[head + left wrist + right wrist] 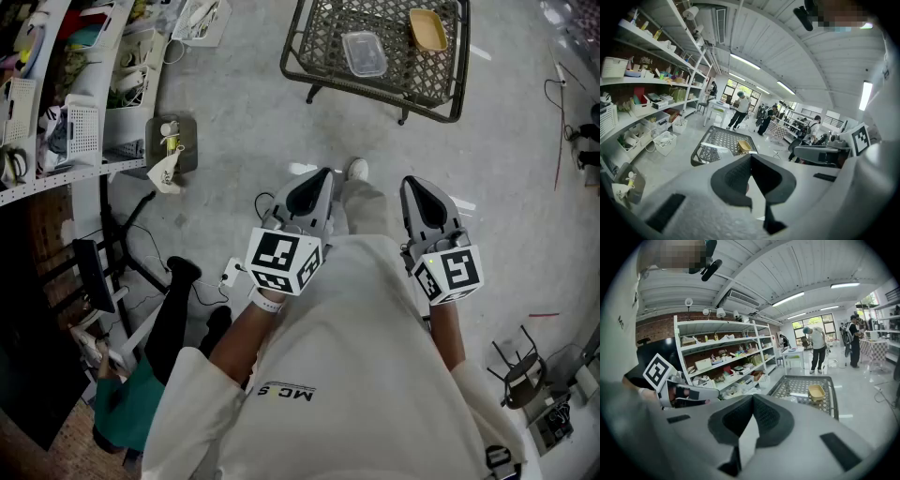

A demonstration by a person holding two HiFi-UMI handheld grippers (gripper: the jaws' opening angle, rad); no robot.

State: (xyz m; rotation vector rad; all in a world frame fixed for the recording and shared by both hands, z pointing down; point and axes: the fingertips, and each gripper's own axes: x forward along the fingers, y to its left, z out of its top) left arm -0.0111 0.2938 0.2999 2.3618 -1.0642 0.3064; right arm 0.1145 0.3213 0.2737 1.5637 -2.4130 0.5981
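Yellow tray [427, 30], clear lidded box [364, 53] — mesh table [323, 42].

I hold my left grey plastic two-jaw gripper [319, 180] and my right grey plastic two-jaw gripper [412, 186] side by side in front of my body, a little apart, both pointing forward. On each, the black padded jaws meet at their tips with nothing between them. My left forearm [242, 333] and right forearm [448, 330] reach out of loose white sleeves [192, 384], and a white wristband [268, 303] circles my left wrist.
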